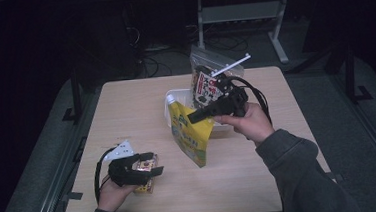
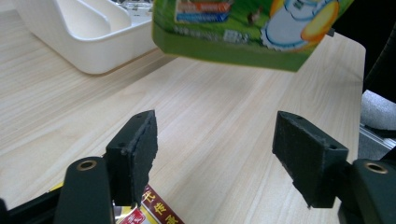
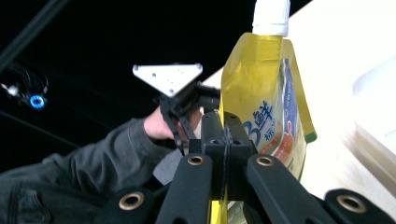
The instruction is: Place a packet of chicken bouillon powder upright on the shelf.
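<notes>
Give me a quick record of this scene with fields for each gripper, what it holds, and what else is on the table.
right gripper: shut on the yellow-green spout pouch, held up above the table
left gripper: jaws open, nothing between the pads, over a small red and yellow packet
white bin: on the wooden table, behind the pouch
clear zip bag: stands at the bin's far side

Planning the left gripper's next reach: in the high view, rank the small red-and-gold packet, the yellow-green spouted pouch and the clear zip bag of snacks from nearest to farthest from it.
1. Small red-and-gold packet, at its fingers.
2. Yellow-green spouted pouch, mid-table, held up.
3. Clear zip bag of snacks, far edge.
</notes>
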### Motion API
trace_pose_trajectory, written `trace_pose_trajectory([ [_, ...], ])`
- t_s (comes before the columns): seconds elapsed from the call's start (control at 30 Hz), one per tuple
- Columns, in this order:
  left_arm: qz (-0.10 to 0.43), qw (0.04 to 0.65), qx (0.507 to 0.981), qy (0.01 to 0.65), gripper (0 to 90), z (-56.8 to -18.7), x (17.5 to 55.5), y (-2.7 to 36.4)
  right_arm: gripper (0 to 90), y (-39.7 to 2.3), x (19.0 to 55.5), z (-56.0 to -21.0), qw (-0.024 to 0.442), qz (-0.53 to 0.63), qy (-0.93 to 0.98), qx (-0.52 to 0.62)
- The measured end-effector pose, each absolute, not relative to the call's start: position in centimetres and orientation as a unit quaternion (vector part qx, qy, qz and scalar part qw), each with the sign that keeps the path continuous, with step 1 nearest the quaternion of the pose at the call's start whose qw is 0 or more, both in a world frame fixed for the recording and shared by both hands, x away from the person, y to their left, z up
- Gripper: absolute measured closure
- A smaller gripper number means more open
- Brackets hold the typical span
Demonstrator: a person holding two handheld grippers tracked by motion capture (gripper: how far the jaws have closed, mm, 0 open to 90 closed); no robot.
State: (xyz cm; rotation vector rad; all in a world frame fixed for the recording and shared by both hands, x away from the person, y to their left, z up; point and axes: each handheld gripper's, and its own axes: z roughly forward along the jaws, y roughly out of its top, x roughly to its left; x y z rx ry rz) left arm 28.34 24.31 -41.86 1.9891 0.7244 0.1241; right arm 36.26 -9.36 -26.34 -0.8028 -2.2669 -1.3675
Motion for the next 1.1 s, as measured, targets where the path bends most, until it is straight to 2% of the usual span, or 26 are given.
trace_pose_trajectory([
  [1.1, 0.054, 0.491, 0.813, 0.309, 26.4, -41.9, 28.5, 24.9, 89.8, -7.8, 41.5, -25.9, 0.127, -0.558, -0.726, -0.381],
])
